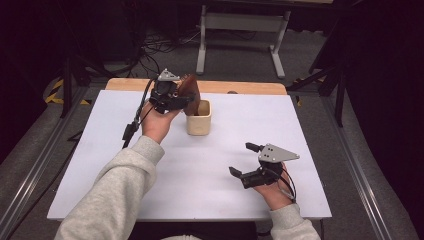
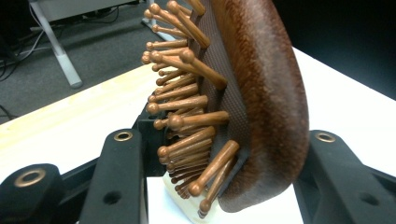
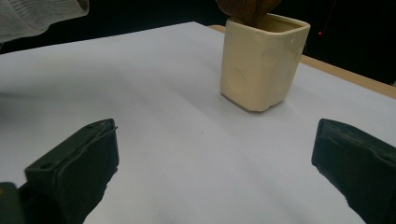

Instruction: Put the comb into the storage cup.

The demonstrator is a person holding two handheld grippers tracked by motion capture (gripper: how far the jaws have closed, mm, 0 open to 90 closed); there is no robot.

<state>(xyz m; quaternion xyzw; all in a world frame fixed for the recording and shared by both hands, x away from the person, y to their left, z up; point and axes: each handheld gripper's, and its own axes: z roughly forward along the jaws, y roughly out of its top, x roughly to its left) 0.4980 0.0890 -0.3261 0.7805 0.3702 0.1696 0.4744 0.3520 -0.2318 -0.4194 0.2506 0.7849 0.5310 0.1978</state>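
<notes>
1. Wooden hairbrush [image 1: 191,91] held upright over a cream cup [image 1: 199,118] near the far middle of the white surface [image 1: 110,165], lower end dipping into the cup's mouth.
2. Seen up close from the left gripper view: hairbrush [image 2: 261,93] with a thick brown oval back and rows of round-tipped wooden pins [image 2: 187,107] set in a dark pad.
3. Likely light and stiff; smooth rounded back probably slick under hard pads, and apt to twist if pinched near one end.
4. Pins best left alone, thin enough to snap or bend; safest hold judged to be across the solid rim of the head, or on the handle once free.
5. Left gripper [image 1: 172,97] clamped on the head of the hairbrush, jaws drawn in close, one against the pin side and one against the back.
6. Right gripper [image 1: 247,161] resting low over the near right of the surface, well apart from the cup [image 3: 262,63], jaws spread wide with nothing between them.
7. Cup probably ceramic, so brittle and easily tipped by a sideways nudge from the hairbrush.
</notes>
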